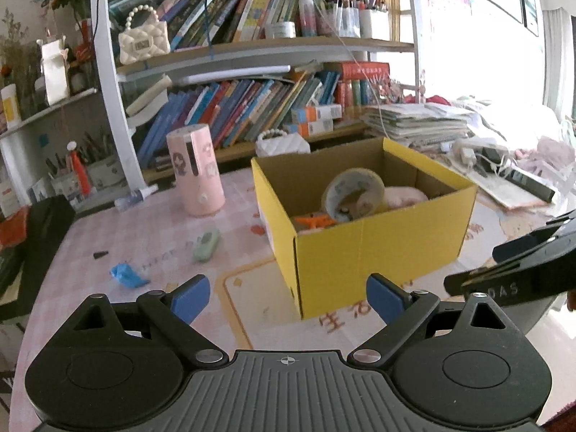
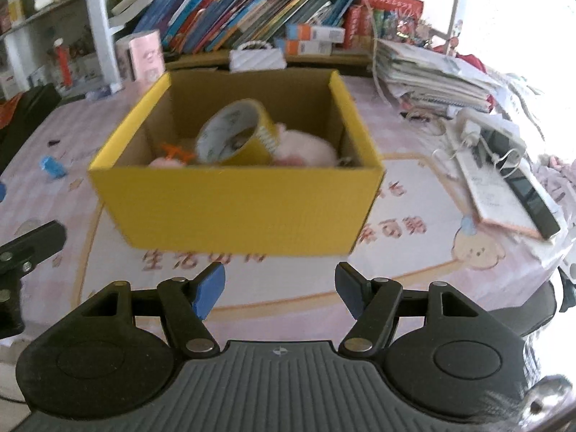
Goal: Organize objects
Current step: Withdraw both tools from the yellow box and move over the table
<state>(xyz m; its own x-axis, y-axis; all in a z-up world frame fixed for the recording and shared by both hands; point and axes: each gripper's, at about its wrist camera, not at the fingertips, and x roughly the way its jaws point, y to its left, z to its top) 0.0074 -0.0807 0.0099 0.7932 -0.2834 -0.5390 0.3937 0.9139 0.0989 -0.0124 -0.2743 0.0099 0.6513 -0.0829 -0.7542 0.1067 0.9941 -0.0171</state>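
both grippers were wide open and empty. the green case [image 1: 206, 245] lay on the table left of the yellow box [image 1: 360, 252], far-left of the left gripper [image 1: 287, 298], probably the nearer arm; the right gripper [image 2: 280, 289] faced the box.

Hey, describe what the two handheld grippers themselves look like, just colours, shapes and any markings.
Both the left gripper and right gripper have black bodies with round housings, silver pivot screws, a ribbed grey centre plate with a small crosshair mark, and blue finger pads. No cables or sleeves show.
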